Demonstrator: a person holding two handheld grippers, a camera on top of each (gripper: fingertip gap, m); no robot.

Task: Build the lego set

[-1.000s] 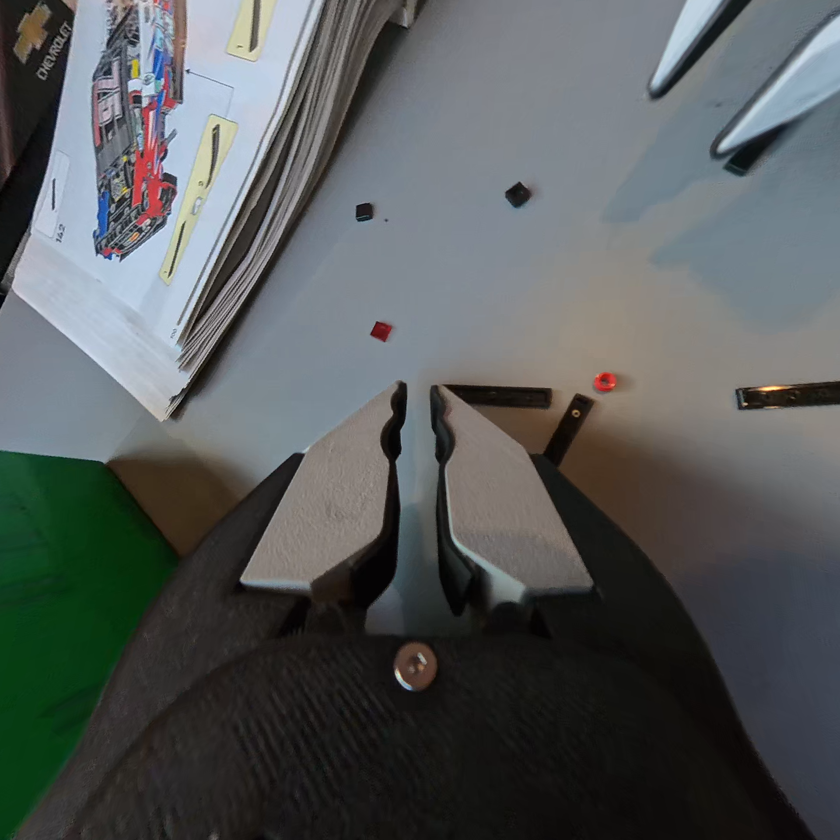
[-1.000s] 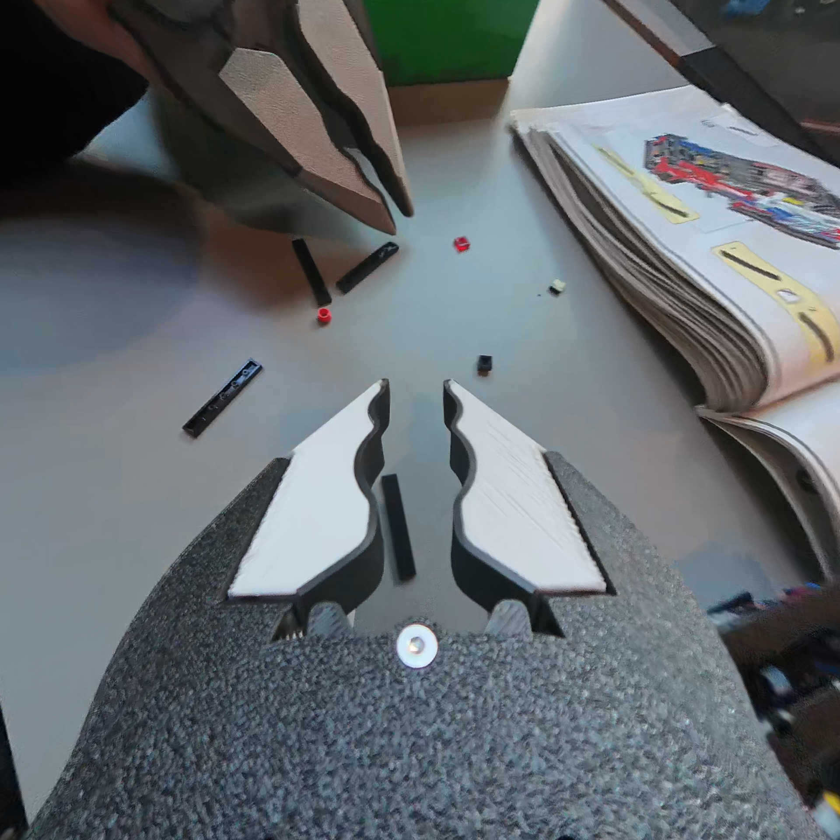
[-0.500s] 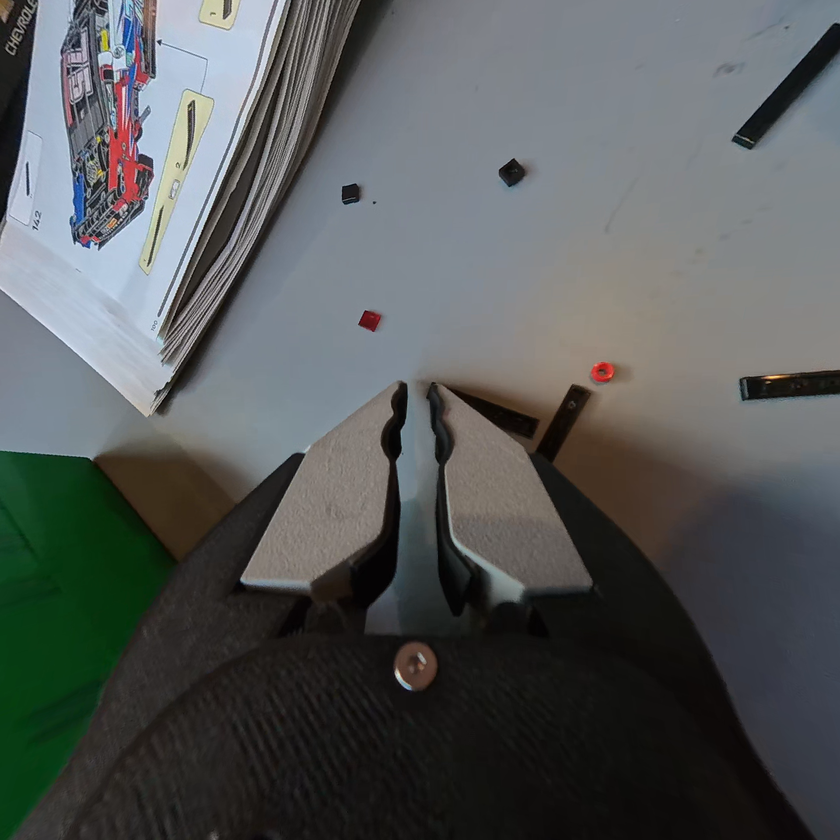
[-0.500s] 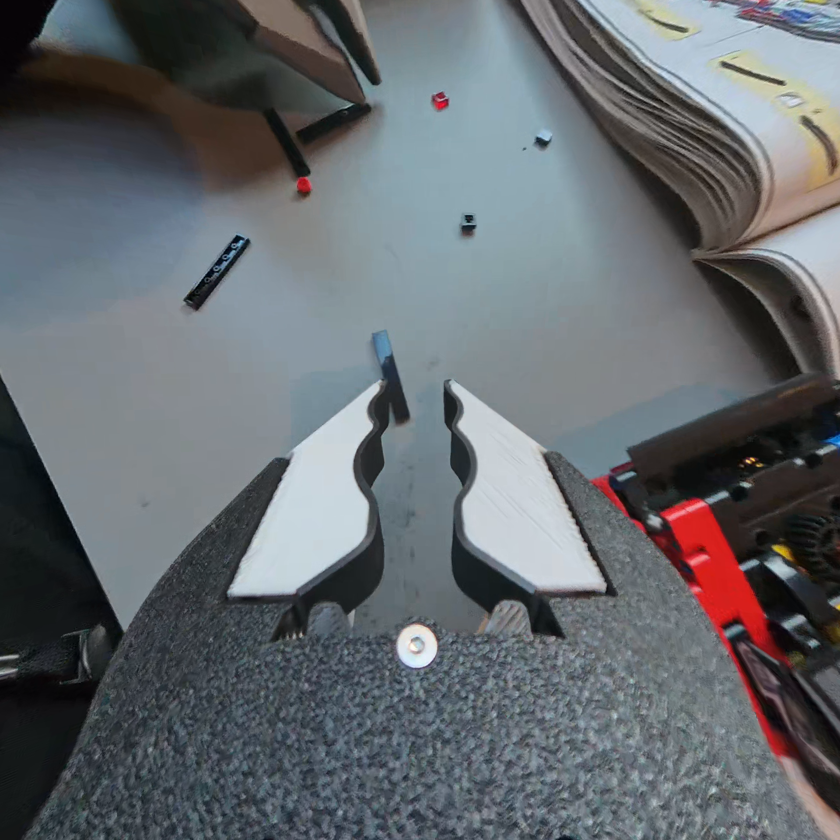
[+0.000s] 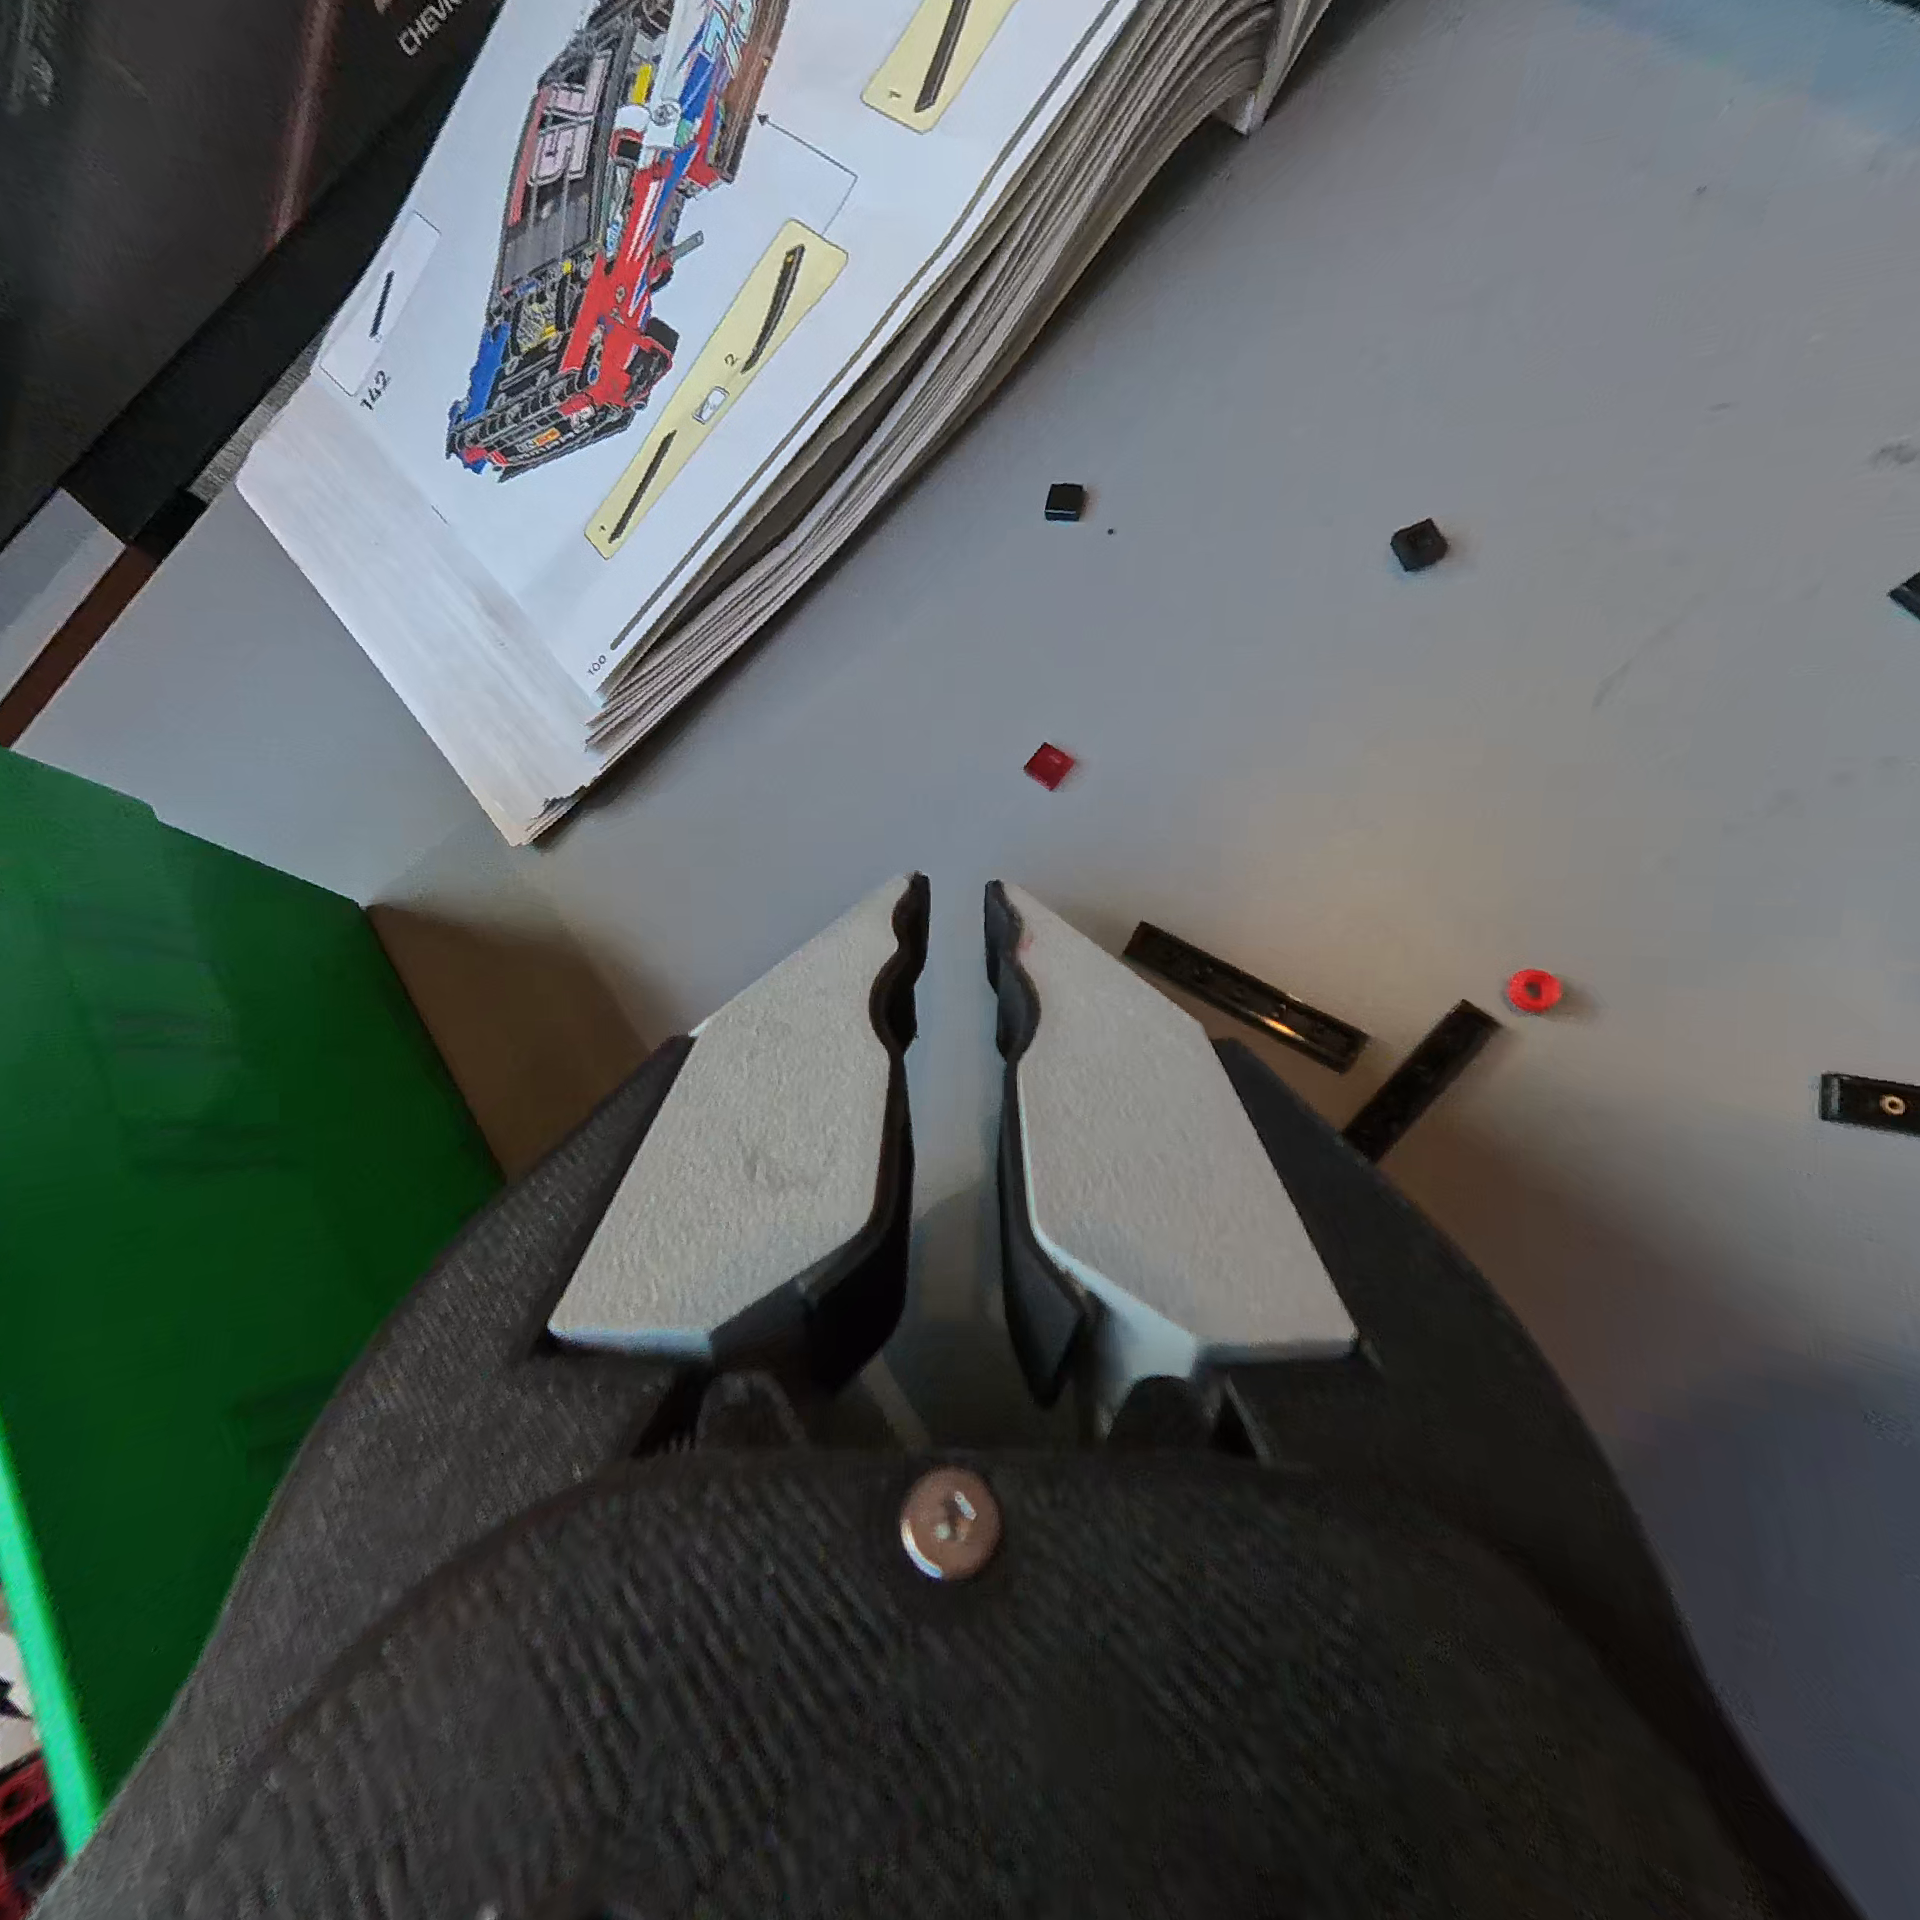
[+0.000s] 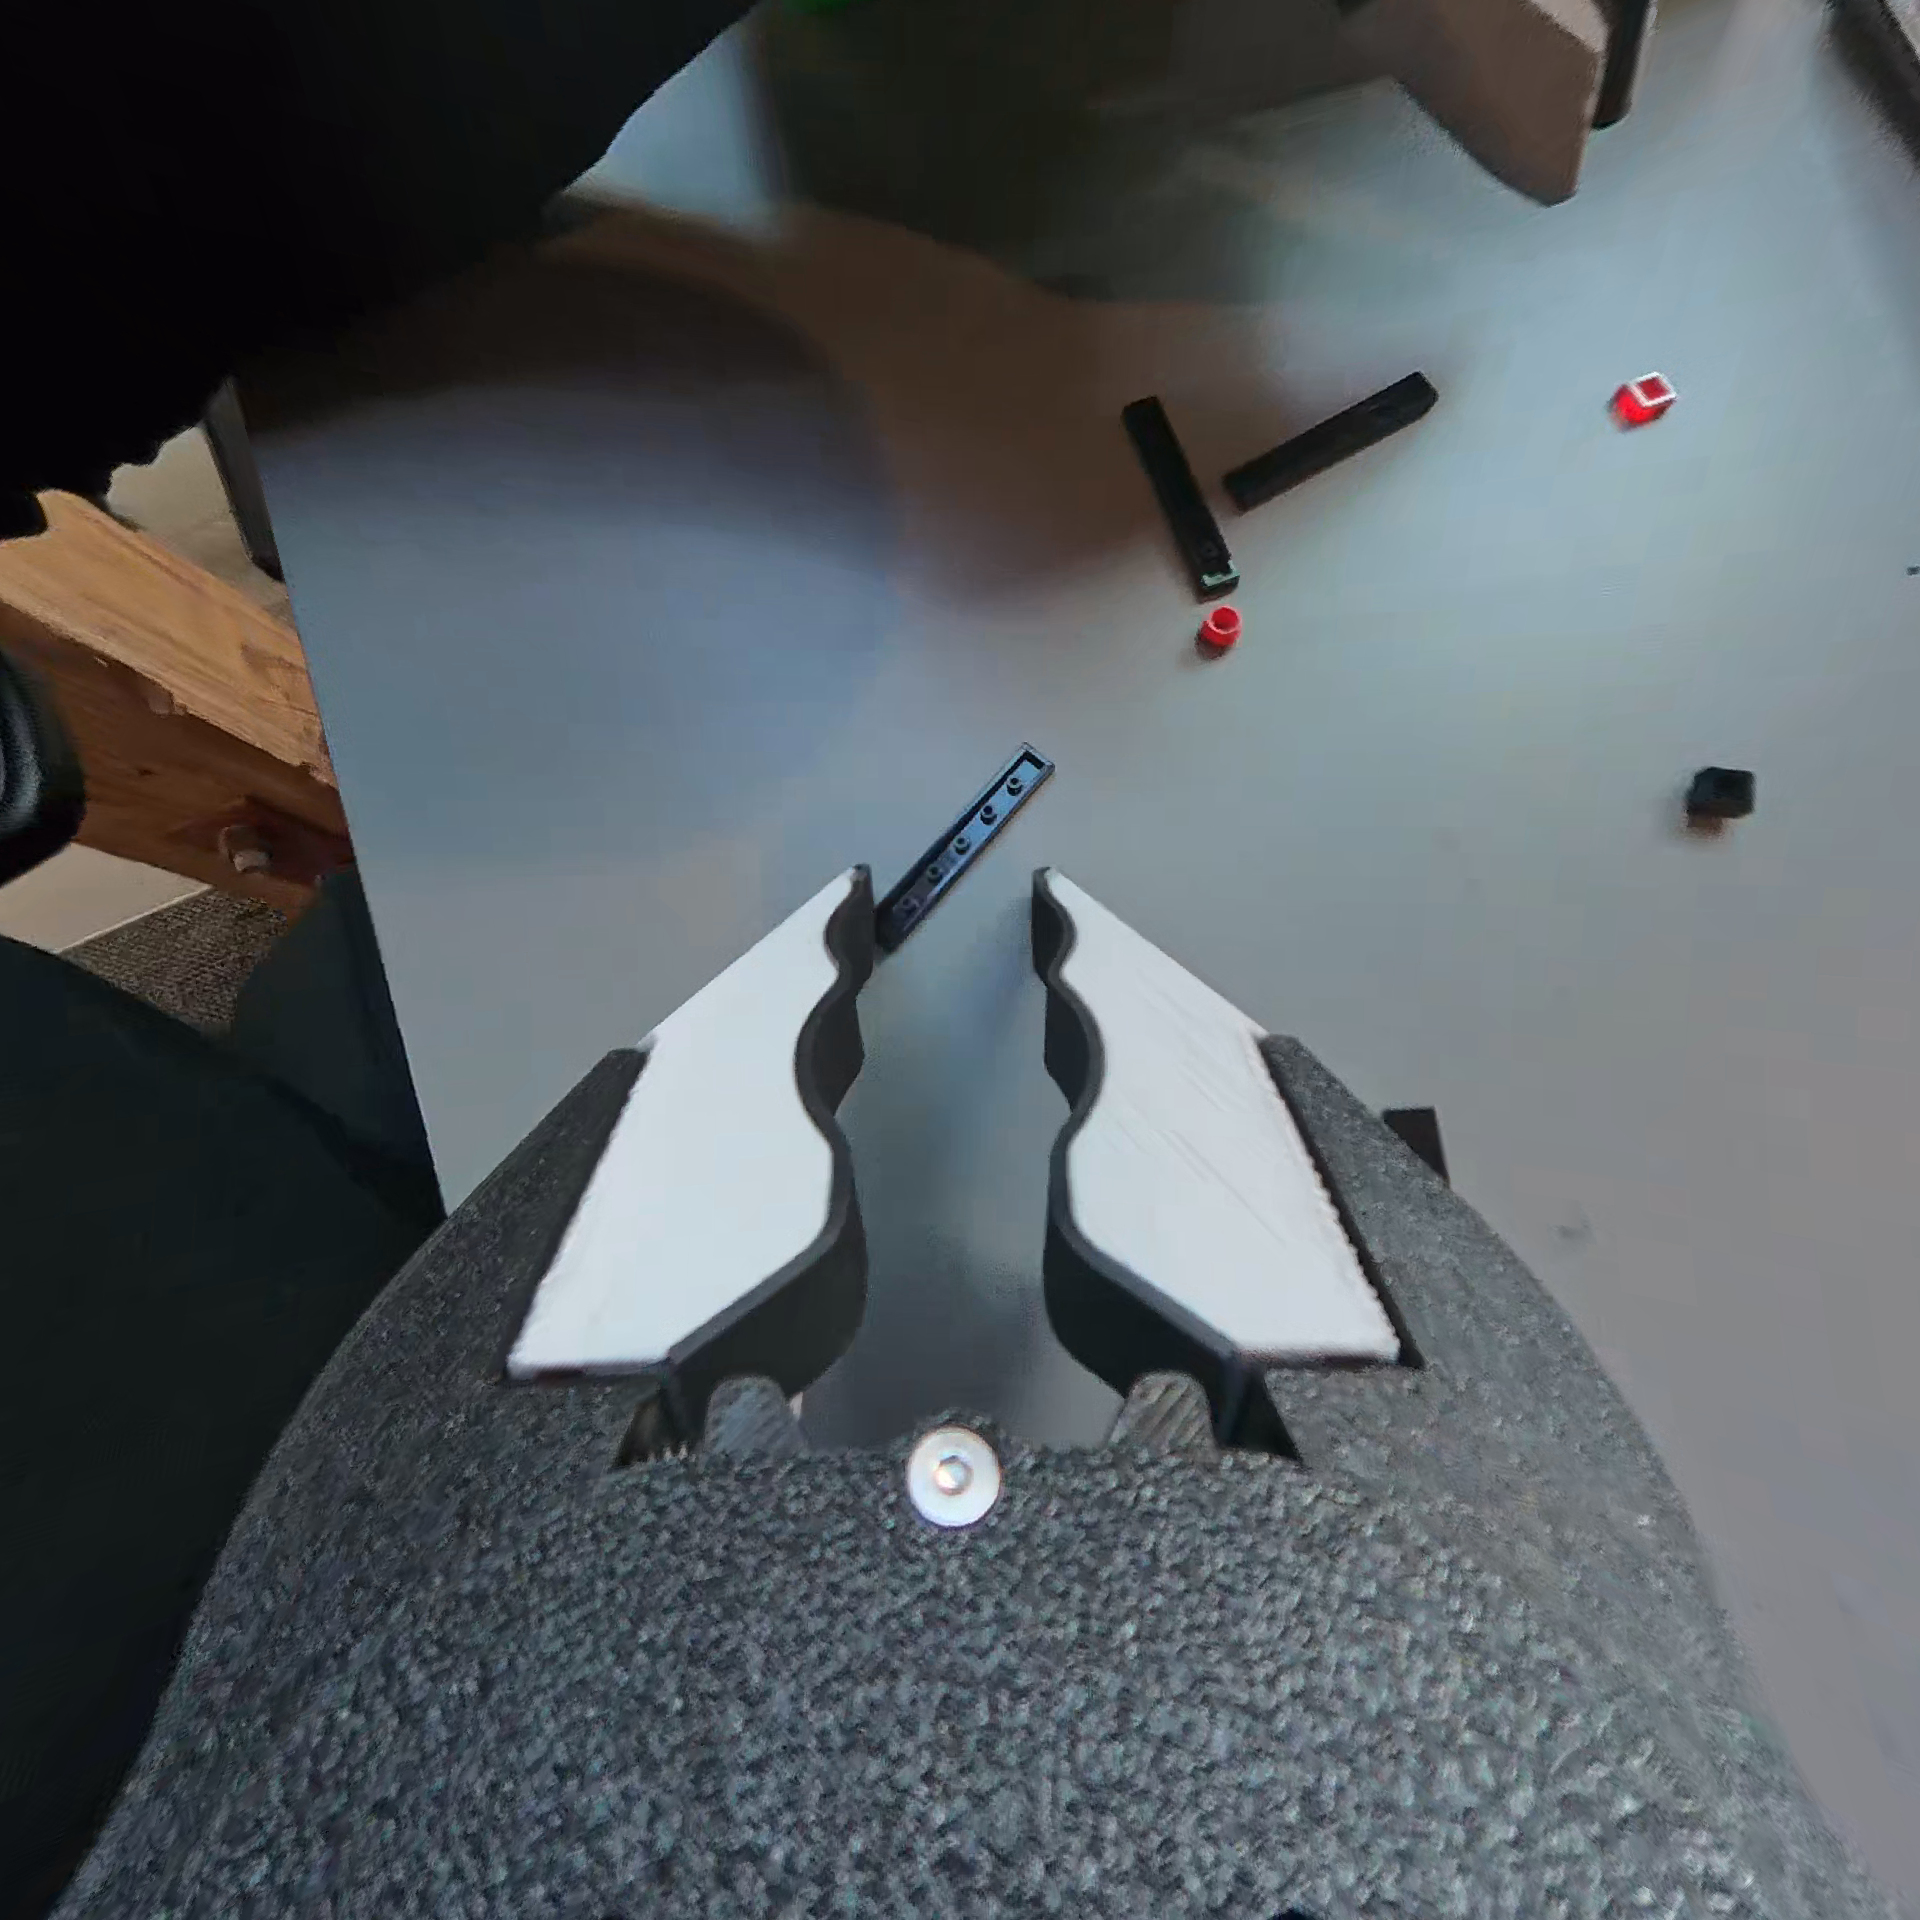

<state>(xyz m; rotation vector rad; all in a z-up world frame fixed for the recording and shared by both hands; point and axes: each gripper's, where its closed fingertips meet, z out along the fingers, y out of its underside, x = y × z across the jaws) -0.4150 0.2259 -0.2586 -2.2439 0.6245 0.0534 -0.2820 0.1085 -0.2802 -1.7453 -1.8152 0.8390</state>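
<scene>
My left gripper (image 5: 951, 883) hovers low over the grey table, jaws nearly together with a narrow gap and nothing between them. A red square tile (image 5: 1047, 766) lies just ahead of it. Two black long plates (image 5: 1242, 994) (image 5: 1418, 1075) and a red round stud (image 5: 1532, 988) lie to its right. My right gripper (image 6: 951, 878) is open and empty. A black long plate (image 6: 966, 842), underside up, lies right at its left fingertip (image 6: 847, 904). Two black bars (image 6: 1179, 499) (image 6: 1330, 442) and the red stud (image 6: 1218, 629) lie farther ahead.
The open instruction book (image 5: 727, 312) lies at the far left, a green box (image 5: 156, 1143) to my left. Small black pieces (image 5: 1063, 501) (image 5: 1418, 543) lie beyond. In the right wrist view the table edge (image 6: 343, 831) runs down the left beside a wooden piece (image 6: 156, 707). Tip to tip, the grippers are about 20 centimetres apart. My left tips are roughly 4 centimetres from the red square tile (image 5: 1047, 766). It is also in sight in the right wrist view (image 6: 1647, 396). The red stud (image 6: 1218, 629) is about 6 centimetres from my right fingertips. It turns up in the left wrist view (image 5: 1539, 994) as well.
My right gripper has swung away from the model and book toward the table's left edge, onto the underside-up black plate. My left gripper has shifted only slightly and stays nearly closed.
</scene>
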